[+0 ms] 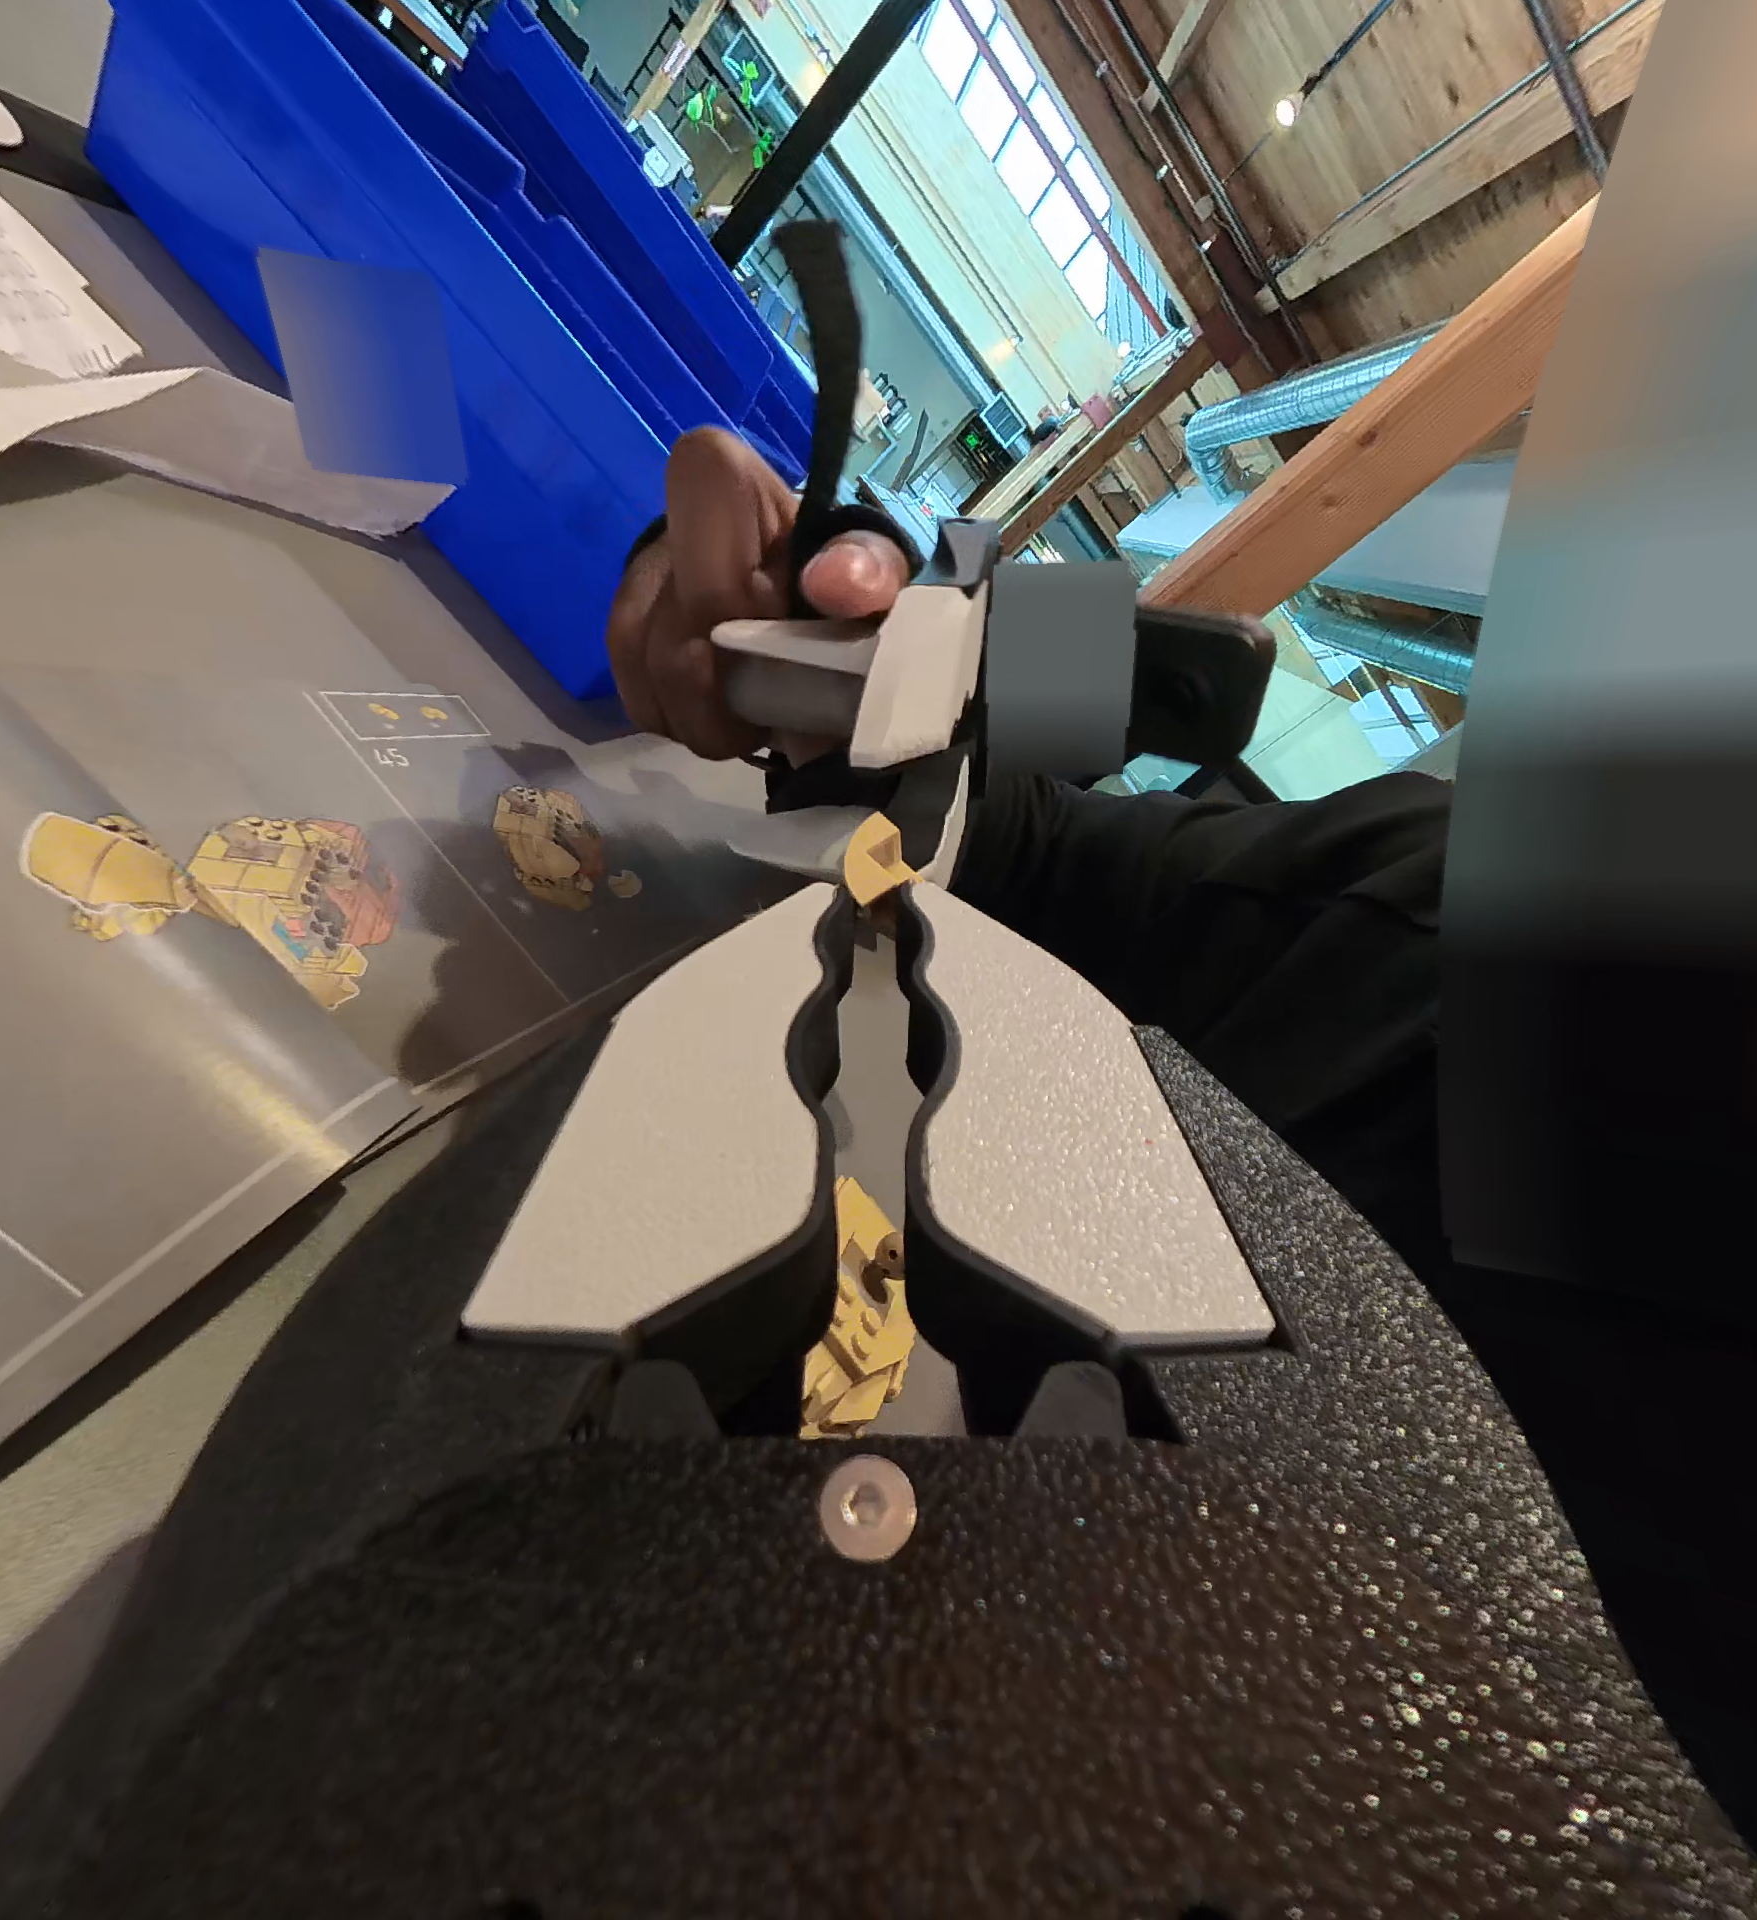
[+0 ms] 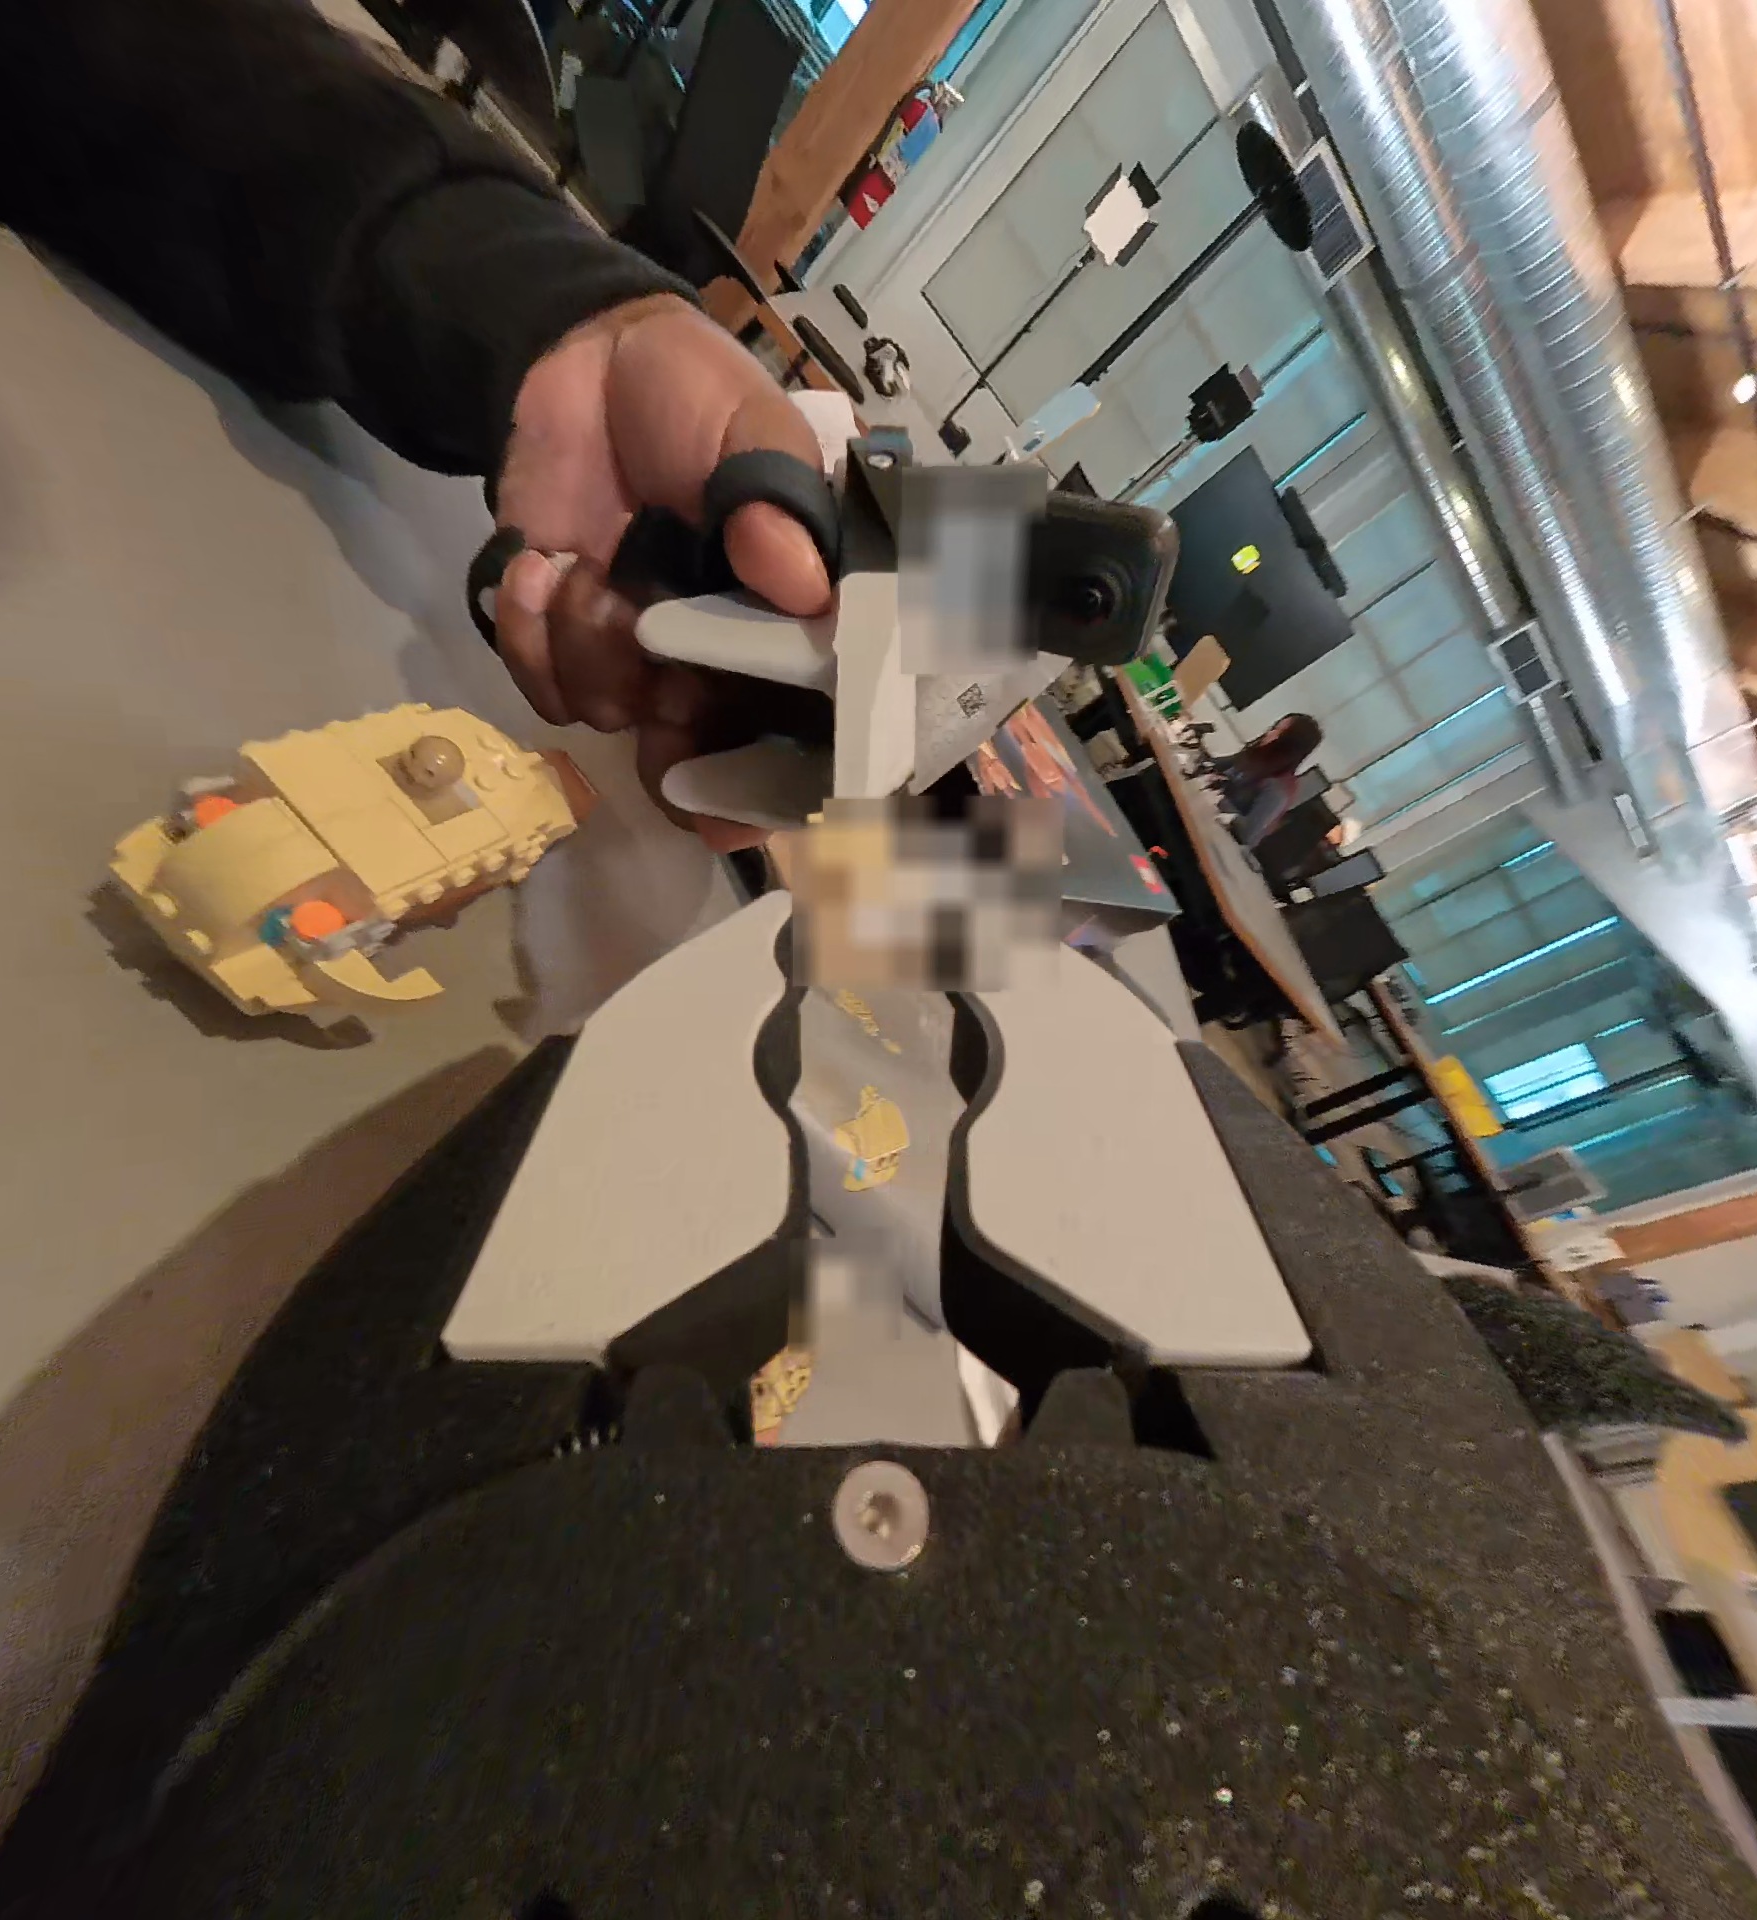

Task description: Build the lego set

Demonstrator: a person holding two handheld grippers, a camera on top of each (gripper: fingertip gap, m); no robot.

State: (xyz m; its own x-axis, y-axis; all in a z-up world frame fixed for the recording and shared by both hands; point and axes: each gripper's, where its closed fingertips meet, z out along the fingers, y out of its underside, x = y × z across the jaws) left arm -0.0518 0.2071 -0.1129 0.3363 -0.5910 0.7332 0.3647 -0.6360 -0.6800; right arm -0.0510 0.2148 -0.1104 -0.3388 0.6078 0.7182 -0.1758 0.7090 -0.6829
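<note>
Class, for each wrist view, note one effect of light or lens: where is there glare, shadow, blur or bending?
Left wrist view: ceiling light glares in streaks across the glossy instruction booklet, and the blue bins lean from wide-angle distortion. Right wrist view: the tan brick model casts a soft shadow on the table; the background ductwork curves.

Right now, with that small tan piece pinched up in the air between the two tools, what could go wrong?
1. The left tool pinches the small tan piece only at its very tips; it could slip free and fall onto the open instruction booklet.
2. The right tool sits very close; a nudge might knock the piece loose.
3. In the right wrist view the tips are obscured, so alignment is uncertain.
</note>
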